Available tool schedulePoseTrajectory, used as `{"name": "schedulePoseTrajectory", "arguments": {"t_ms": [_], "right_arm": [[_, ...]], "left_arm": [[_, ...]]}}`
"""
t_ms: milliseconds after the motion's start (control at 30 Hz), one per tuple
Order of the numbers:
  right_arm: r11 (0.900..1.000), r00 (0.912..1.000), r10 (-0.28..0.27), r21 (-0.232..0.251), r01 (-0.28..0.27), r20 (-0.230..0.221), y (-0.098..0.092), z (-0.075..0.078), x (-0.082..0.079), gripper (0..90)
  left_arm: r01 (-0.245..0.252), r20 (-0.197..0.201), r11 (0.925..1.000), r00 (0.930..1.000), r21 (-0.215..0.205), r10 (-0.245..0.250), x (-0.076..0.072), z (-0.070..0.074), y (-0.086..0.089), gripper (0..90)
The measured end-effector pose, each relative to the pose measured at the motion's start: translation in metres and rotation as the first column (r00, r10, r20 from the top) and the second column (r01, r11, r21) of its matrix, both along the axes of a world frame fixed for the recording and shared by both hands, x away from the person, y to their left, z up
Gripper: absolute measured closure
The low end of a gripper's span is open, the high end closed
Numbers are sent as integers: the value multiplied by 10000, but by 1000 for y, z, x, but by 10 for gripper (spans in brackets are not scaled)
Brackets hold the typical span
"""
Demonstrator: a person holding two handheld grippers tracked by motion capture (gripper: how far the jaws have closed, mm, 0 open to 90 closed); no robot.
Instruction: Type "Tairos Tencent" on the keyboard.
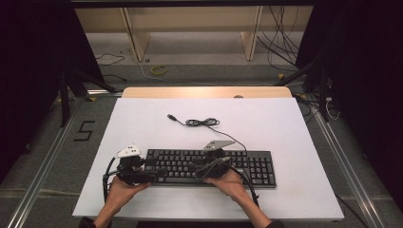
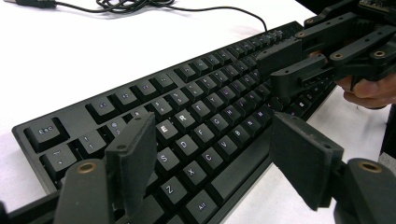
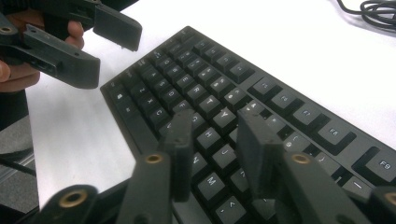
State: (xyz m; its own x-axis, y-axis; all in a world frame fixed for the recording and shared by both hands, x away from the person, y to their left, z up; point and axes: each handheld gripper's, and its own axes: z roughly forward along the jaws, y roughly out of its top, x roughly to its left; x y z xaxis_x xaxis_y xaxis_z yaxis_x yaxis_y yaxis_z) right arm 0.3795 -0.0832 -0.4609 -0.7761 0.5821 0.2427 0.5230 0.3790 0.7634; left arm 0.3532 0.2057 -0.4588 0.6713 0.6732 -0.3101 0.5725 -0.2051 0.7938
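1. Overhead, a black keyboard (image 1: 209, 167) lies near the white table's (image 1: 142, 123) front edge, a gripper at each end.
2. Left gripper (image 2: 212, 163): jaws wide apart above the letter keys, nothing held.
3. Right gripper (image 3: 215, 154): jaws parted over the keys, gripping nothing.

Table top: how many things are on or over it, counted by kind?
Black keyboard: 1
Its cable with USB plug: 1
Hand-held grippers: 2, the left gripper and the right gripper, both over the keys
Total: 4
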Motion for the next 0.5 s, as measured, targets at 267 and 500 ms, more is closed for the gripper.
{"name": "schedulePoseTrajectory", "arguments": {"t_ms": [267,500], "right_arm": [[9998,9998,-194,12,194,-83,-3,1,2,561],[9996,9996,-287,7,287,-83,-5,1,3,498]], "left_arm": [[-48,-9,10000,10000,35,48,1,0,0,324],[-86,-47,9999,10000,88,87,3,0,-1,379]]}}
